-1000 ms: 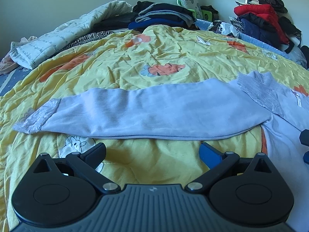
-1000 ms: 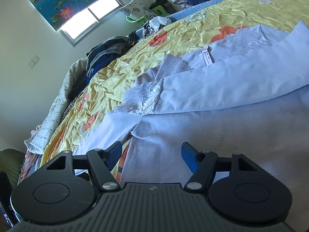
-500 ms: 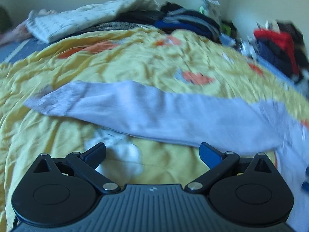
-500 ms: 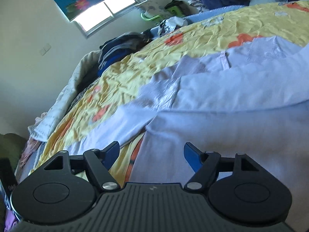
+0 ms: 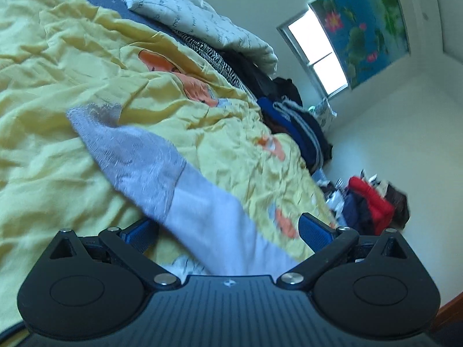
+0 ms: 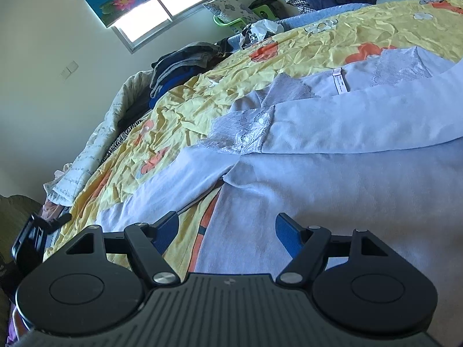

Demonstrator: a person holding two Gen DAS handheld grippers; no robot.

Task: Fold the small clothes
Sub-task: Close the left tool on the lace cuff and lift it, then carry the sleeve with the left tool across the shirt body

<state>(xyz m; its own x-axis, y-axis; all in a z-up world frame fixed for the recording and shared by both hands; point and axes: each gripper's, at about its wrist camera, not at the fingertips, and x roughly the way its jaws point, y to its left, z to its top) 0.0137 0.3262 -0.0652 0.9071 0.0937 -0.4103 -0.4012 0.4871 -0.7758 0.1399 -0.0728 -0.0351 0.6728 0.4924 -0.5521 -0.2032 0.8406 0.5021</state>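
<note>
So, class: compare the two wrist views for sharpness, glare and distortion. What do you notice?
Left wrist view: motion-smeared, the lilac sleeve soft, the window blown out. Right wrist view: sharp, lace trim crisp, its window also glaring. Both bend with fisheye curvature, corners dark.

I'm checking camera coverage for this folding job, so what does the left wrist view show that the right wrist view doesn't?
Only the left wrist view shows the lace cuff at the end of the outstretched sleeve, which runs between the left gripper's open fingers.

Only the right wrist view shows the garment's body, its neck label, the second sleeve folded across it, and the right gripper, open above the fabric.

Both show the yellow bedspread, the window and the piled clothes.
</note>
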